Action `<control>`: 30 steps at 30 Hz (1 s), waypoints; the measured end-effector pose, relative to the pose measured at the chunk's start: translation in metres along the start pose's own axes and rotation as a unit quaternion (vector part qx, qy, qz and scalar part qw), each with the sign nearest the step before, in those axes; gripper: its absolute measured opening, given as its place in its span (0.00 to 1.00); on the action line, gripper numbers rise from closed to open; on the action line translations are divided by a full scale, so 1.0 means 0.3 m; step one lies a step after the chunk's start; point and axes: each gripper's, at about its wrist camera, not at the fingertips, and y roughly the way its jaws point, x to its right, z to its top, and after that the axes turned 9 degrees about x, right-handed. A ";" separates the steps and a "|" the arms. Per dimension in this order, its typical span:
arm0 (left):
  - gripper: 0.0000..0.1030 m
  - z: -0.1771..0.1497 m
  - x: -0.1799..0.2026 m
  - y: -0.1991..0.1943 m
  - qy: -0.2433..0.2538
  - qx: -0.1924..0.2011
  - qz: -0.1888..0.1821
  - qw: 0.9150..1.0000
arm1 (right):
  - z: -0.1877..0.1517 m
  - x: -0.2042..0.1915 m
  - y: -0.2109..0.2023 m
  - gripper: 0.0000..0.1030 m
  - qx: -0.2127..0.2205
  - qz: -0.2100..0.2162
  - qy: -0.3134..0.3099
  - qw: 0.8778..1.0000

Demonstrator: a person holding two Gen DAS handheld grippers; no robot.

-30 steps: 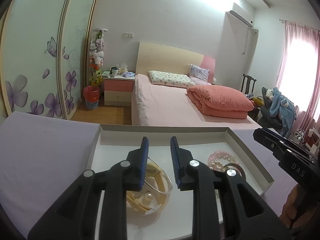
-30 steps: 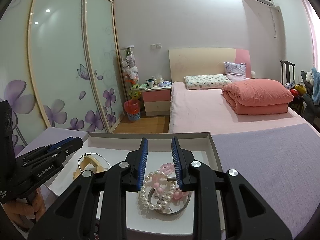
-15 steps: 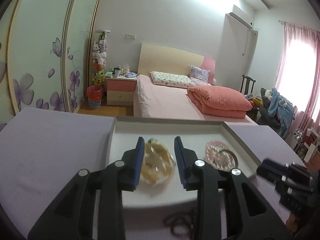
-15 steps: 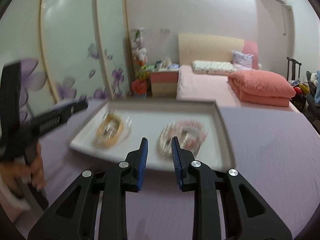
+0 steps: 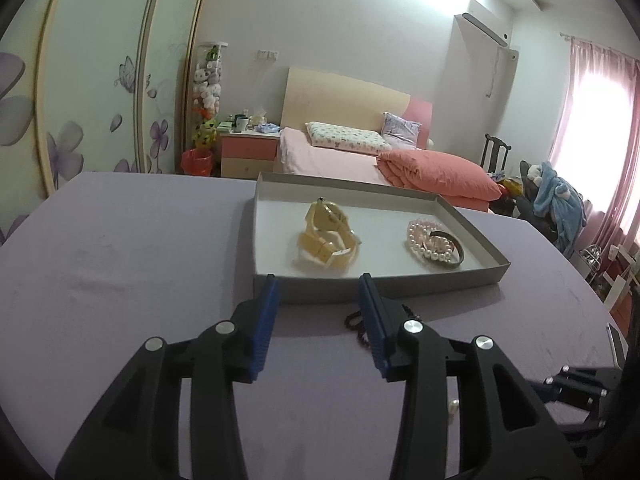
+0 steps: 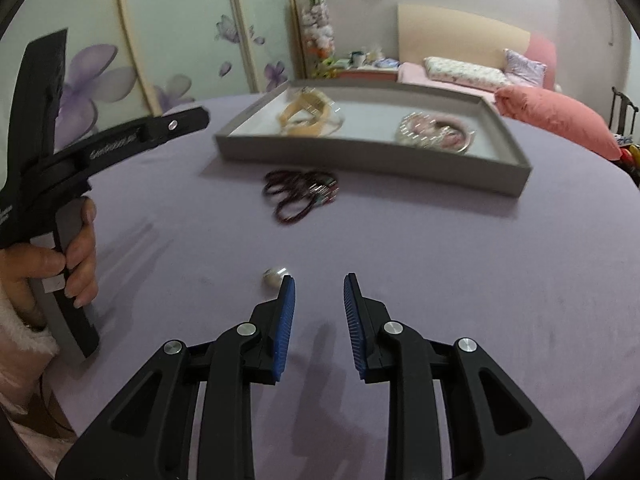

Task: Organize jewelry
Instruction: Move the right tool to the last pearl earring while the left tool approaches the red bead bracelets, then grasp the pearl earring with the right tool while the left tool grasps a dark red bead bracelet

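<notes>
Black grippers (image 6: 319, 280), blue-padded jaws, fluffy white sleeve (image 6: 16, 328).

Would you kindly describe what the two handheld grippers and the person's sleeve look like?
Both the left gripper and right gripper are matte black with silver pivot bolts and ribbed blue fingertip pads. White lettering marks the left gripper's side; no cables show. The sleeve is fluffy and pale pink-white.

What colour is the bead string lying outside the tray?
Dark maroon bead string, clearest in the right wrist view.

Pink-covered bed (image 5: 344, 156), perhaps toys (image 5: 206, 92) beside.
</notes>
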 end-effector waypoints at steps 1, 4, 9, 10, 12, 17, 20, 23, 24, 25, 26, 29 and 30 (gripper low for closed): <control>0.40 0.001 -0.006 -0.003 -0.003 0.000 0.001 1.000 | -0.011 -0.003 -0.001 0.26 -0.003 0.004 -0.002 1.000; 0.40 0.009 -0.009 -0.014 -0.008 0.000 0.002 1.000 | -0.013 -0.036 0.006 0.28 -0.008 0.009 -0.010 1.000; 0.42 0.018 -0.009 -0.018 -0.010 -0.001 0.003 1.000 | 0.012 -0.064 0.047 0.31 -0.020 0.001 -0.015 1.000; 0.42 0.020 -0.010 -0.020 -0.010 -0.001 0.003 1.000 | 0.014 -0.069 0.056 0.31 -0.023 0.000 -0.017 1.000; 0.42 0.020 -0.013 -0.024 -0.011 -0.002 0.004 1.000 | 0.012 -0.081 0.078 0.23 -0.036 -0.007 -0.027 0.999; 0.44 0.026 0.006 -0.020 -0.002 -0.012 0.002 1.000 | -0.001 -0.059 0.054 0.15 -0.038 -0.025 -0.033 0.998; 0.49 0.023 0.031 -0.002 0.005 -0.026 -0.004 1.000 | -0.005 0.022 0.031 0.15 -0.037 -0.061 -0.009 0.997; 0.56 0.013 0.082 0.034 0.023 -0.055 -0.014 0.998 | -0.004 0.166 0.003 0.14 -0.033 -0.109 0.049 0.992; 0.59 0.005 0.112 0.054 0.034 -0.070 -0.021 0.997 | -0.004 0.209 -0.008 0.14 -0.032 -0.118 0.068 0.990; 0.62 -0.002 0.131 0.069 0.043 -0.082 -0.024 0.995 | -0.004 0.234 -0.015 0.14 -0.031 -0.123 0.079 0.989; 0.64 -0.010 0.154 0.087 0.052 -0.095 -0.027 0.994 | -0.007 0.265 -0.027 0.14 -0.030 -0.129 0.090 0.987; 0.69 -0.030 0.200 0.134 0.068 -0.123 -0.032 0.990 | -0.016 0.311 -0.042 0.14 -0.029 -0.140 0.101 0.985; 0.70 -0.035 0.216 0.153 0.074 -0.130 -0.031 0.988 | -0.019 0.316 -0.044 0.14 -0.027 -0.139 0.102 0.985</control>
